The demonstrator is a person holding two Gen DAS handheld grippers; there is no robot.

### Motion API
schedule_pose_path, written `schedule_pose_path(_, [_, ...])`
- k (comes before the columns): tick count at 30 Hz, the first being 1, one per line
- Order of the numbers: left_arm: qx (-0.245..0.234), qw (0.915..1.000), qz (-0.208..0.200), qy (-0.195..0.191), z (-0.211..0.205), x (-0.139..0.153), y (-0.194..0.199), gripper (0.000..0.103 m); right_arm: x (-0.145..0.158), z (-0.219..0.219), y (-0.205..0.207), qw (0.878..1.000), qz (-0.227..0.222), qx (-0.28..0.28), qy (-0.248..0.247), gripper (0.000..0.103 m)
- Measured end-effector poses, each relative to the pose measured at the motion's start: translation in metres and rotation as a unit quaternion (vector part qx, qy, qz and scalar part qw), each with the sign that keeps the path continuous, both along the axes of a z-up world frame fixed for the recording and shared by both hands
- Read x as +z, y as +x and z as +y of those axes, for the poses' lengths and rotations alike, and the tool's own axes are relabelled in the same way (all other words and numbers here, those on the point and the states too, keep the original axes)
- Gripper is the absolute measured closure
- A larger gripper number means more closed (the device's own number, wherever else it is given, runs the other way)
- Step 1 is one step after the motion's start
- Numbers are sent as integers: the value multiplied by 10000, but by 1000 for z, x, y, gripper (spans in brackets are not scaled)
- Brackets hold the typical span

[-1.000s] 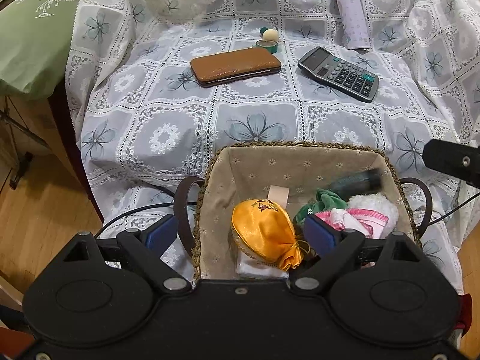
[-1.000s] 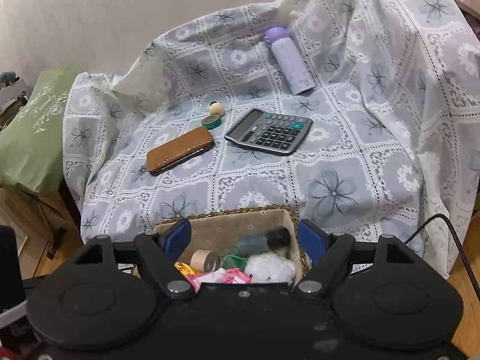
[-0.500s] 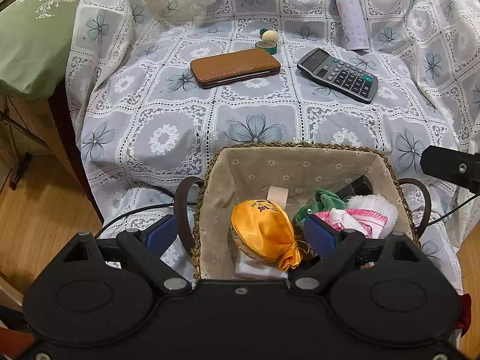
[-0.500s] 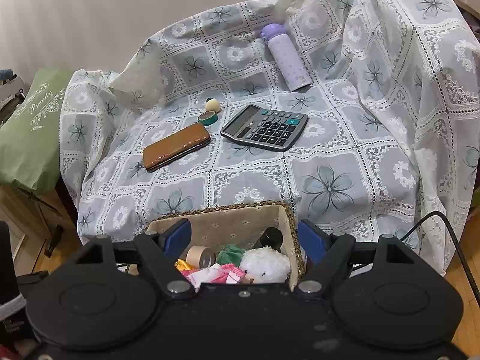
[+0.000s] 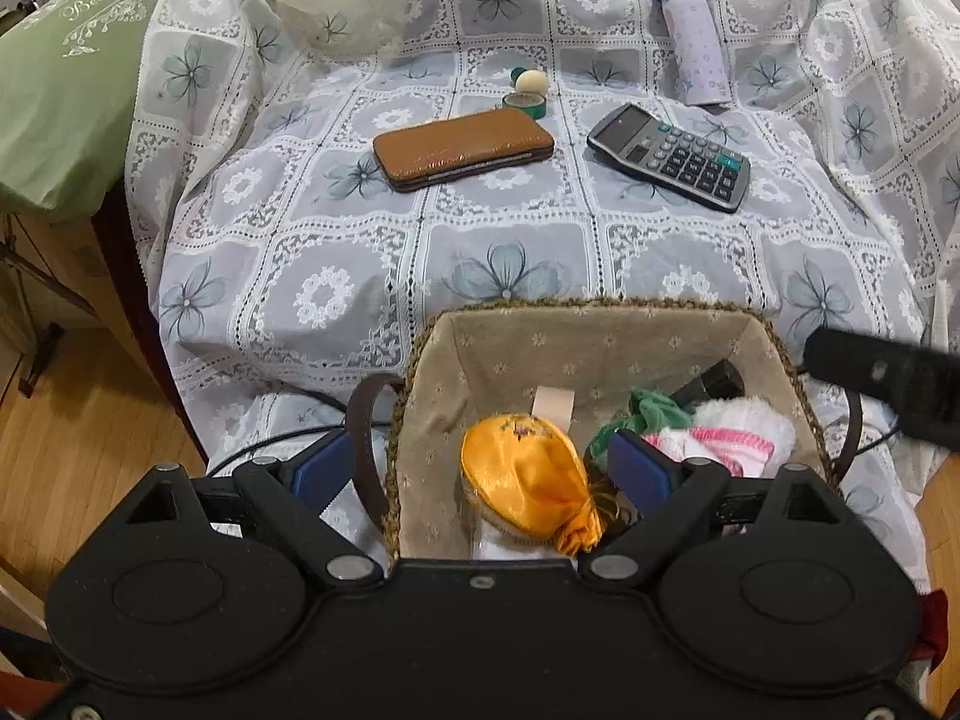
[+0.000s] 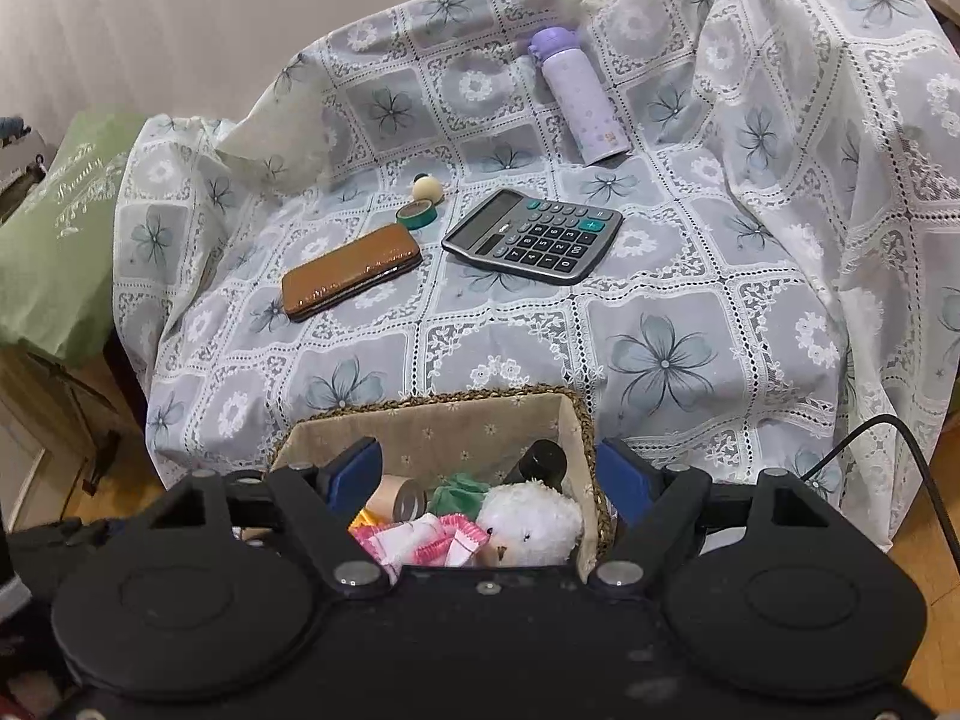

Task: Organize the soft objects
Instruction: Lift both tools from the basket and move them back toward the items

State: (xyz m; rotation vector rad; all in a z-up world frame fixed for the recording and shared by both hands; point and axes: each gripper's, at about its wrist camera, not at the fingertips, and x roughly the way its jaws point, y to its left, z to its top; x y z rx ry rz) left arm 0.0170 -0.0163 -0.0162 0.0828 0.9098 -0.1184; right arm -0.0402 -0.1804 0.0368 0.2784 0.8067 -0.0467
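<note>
Fingers [image 6: 354, 474] apart, lace cloth [image 6: 660, 324] (floral) — wood floor [image 5: 72, 450]

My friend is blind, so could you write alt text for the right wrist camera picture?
An open black claw hangs over a lined basket holding a white plush toy, pink cloth and a tape roll. Beyond it, on a flowered lace cloth, lie a brown wallet, a calculator and a purple bottle.

A brown case [image 5: 462, 147] lies flat on the lace cloth [image 5: 504, 276]; a calculator [image 5: 671, 156] to its right; tape [image 5: 524, 103] and a small ball [image 5: 530, 82] just behind; a purple bottle [image 5: 690, 39] further back; a green pillow [image 5: 60, 84] at left.
</note>
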Motion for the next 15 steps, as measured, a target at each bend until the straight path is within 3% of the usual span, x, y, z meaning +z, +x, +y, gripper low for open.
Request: schedule_pose_path(15, [163, 9996, -217, -28, 5, 19, 66, 14, 16, -8, 61, 9997, -68, 19, -248, 23])
